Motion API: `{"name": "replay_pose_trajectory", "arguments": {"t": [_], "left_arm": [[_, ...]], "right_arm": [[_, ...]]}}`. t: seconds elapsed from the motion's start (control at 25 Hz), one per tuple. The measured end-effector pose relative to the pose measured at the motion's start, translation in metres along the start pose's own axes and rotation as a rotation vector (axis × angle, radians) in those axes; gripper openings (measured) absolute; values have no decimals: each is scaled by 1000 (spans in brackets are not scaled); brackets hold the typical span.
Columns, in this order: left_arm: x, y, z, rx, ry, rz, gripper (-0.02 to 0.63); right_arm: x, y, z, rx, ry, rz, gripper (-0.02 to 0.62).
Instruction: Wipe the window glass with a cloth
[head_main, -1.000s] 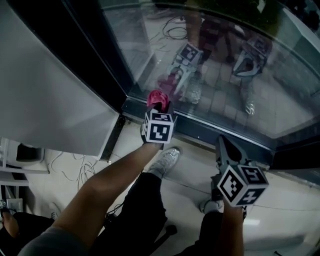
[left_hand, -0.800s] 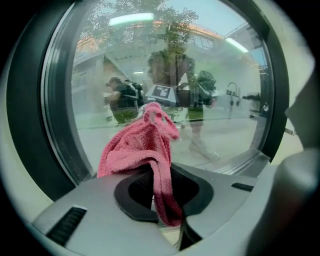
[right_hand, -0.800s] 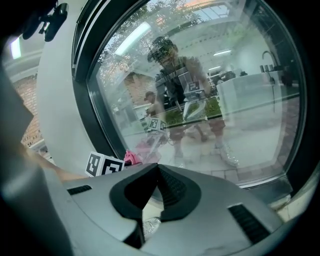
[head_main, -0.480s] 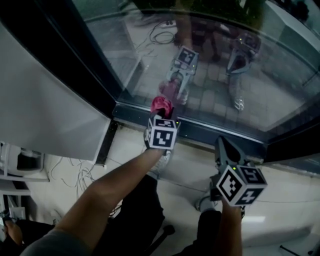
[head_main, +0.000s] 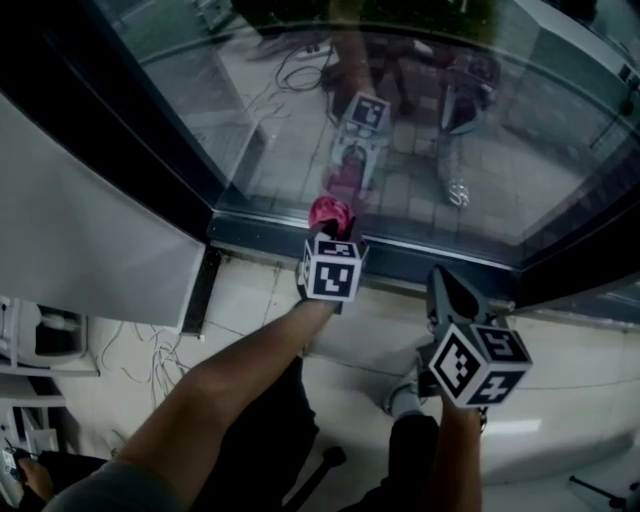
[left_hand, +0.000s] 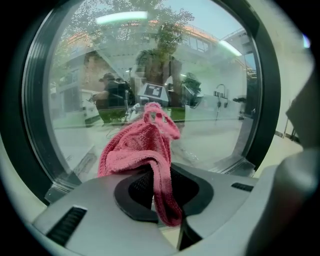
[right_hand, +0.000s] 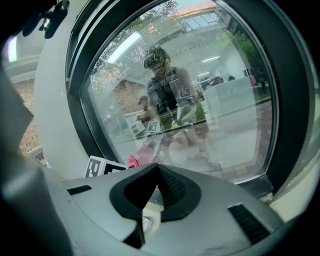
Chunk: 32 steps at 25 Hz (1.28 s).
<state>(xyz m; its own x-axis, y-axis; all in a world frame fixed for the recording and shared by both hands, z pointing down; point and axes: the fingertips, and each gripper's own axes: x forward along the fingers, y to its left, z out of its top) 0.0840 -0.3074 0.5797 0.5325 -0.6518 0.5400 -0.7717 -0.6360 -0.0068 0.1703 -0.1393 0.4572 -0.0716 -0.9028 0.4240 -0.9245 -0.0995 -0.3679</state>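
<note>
Tiled floor (head_main: 375, 325), pale, w/ loose cables (head_main: 150, 345) at left. Ahead, a big pane of window glass (head_main: 500, 130) in a dark frame (head_main: 420, 262); white panel (head_main: 80, 230) stands beside it on the left. The glass reflects the person and both grippers; paving shows beyond it.

Left gripper (head_main: 333, 235): arm stretched fwd, nose pointing at the low edge of the pane, just above the bottom frame rail. Jaws closed on a pink cloth (head_main: 330, 212). In the left gripper view the cloth (left_hand: 142, 150) is pinched between the jaws of the left gripper (left_hand: 160, 195), one strip hanging down through the gap, the rest bunched up in front toward the glass. Cloth is at the glass or just off it; contact can't be told. Its pink reflection sits right above it in the pane.

Right gripper (head_main: 445, 290): lower and to the right, over the floor, well back from the pane, near the person's shoe (head_main: 400, 402). Right gripper view: the jaws of the right gripper (right_hand: 157, 187) are together at the tips, nothing btw them. The left gripper's marker cube (right_hand: 102, 167) shows at lower left there.
</note>
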Motion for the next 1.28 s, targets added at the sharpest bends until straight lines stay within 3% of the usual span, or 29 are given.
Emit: {"name": "replay_pose_trajectory", "arguments": {"t": [0.48, 0.68, 1.0, 1.28], "left_arm": [[9, -90, 14, 75, -28, -113, 57], [12, -129, 18, 90, -33, -148, 57], [19, -195, 22, 200, -54, -219, 57], [28, -234, 25, 225, -53, -259, 57]], "right_arm": [[-33, -43, 5, -11, -37, -57, 0], [-53, -62, 6, 13, -62, -82, 0], [-74, -96, -4, 79, -84, -119, 0], [-92, -117, -3, 144, -102, -167, 0]]}}
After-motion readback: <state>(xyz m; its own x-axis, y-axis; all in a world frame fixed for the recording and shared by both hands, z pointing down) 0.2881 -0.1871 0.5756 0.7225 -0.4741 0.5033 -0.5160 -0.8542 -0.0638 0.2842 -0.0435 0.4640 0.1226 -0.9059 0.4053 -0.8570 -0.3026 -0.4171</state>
